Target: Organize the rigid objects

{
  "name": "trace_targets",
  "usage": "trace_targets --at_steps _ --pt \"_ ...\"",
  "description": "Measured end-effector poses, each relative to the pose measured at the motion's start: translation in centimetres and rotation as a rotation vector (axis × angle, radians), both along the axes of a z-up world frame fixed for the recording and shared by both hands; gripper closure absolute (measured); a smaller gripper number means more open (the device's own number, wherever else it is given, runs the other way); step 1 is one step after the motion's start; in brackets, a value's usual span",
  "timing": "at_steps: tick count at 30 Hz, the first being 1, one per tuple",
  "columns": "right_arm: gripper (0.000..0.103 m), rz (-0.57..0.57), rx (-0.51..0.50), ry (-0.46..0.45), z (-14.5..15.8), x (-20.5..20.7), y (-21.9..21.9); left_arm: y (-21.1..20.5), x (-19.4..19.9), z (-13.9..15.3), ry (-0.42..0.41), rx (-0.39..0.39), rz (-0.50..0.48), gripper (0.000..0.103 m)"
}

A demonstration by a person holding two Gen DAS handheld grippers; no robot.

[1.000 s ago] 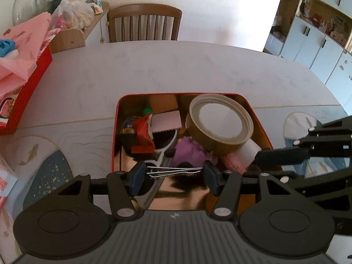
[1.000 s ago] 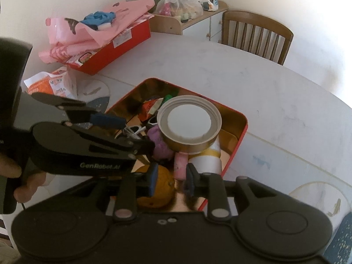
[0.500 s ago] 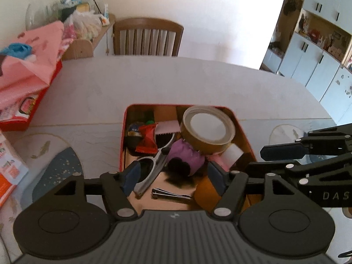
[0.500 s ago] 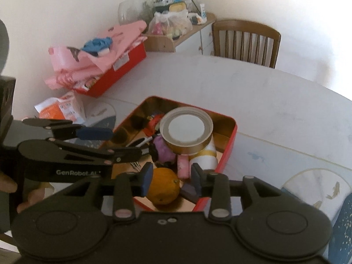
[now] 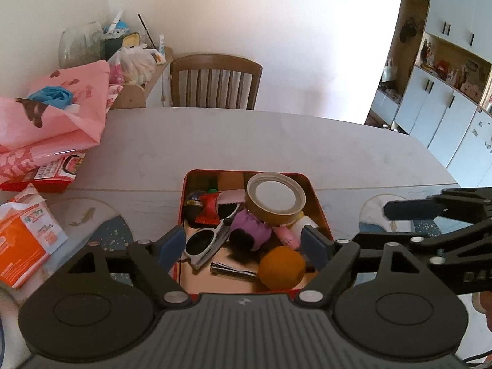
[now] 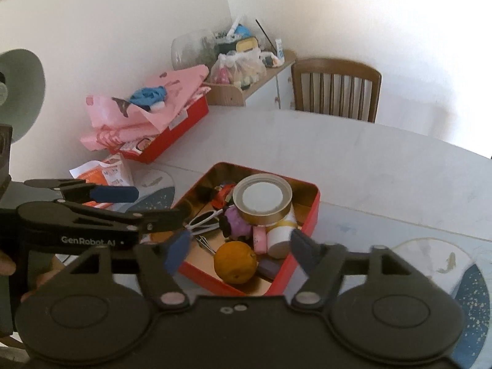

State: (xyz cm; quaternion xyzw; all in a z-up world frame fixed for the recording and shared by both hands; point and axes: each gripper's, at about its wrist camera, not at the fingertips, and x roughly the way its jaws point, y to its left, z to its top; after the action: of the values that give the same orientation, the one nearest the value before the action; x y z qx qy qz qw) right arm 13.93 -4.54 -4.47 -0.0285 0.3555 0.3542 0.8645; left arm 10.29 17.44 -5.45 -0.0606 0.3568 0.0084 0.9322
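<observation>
A red tin (image 5: 184, 198) on the table holds a gold round can (image 5: 275, 198), white sunglasses (image 5: 209, 240), a purple pouch (image 5: 249, 229), a nail clipper (image 5: 232, 270) and an orange (image 5: 281, 266). My left gripper (image 5: 243, 246) hovers above the tin's near end, jaws opening, nothing between the pads. In the right wrist view my right gripper (image 6: 240, 250) hangs over the orange (image 6: 235, 261) and the tin (image 6: 313, 212), jaws also opening and clear of it. The left gripper's fingers (image 6: 113, 193) show at the left there.
A red box (image 5: 40, 181) under pink bags (image 5: 52, 117) stands far left, with an orange packet (image 5: 21, 240) nearer. A wooden chair (image 5: 215, 83) is at the table's far side. A cluttered shelf (image 6: 246, 70) lines the wall. Blue patterned placemats (image 6: 470, 279) flank the tin.
Both grippers rose and drew back from the tin while their jaws widened. The left let go of the nail clipper and the right let go of the orange; both now lie in the tin.
</observation>
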Motion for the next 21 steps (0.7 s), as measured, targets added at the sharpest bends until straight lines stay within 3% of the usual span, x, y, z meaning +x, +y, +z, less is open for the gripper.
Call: trace_targets --at_steps 7,9,12,21 --pt "0.005 -0.018 0.038 -0.041 0.9 -1.7 -1.9 -1.1 -1.7 0.5 -0.004 0.008 -0.002 0.017" --pt "0.000 -0.034 0.034 -0.059 1.1 -2.2 -2.2 -1.3 -2.2 0.8 -0.011 -0.006 -0.011 0.010" --pt "0.000 -0.046 0.036 -0.068 1.0 -2.8 -2.8 -1.9 -3.0 1.2 -0.027 -0.011 -0.020 0.002" --pt "0.000 -0.091 0.079 -0.048 0.5 -4.0 -4.8 -3.7 -4.5 1.8 -0.040 0.000 -0.030 0.001"
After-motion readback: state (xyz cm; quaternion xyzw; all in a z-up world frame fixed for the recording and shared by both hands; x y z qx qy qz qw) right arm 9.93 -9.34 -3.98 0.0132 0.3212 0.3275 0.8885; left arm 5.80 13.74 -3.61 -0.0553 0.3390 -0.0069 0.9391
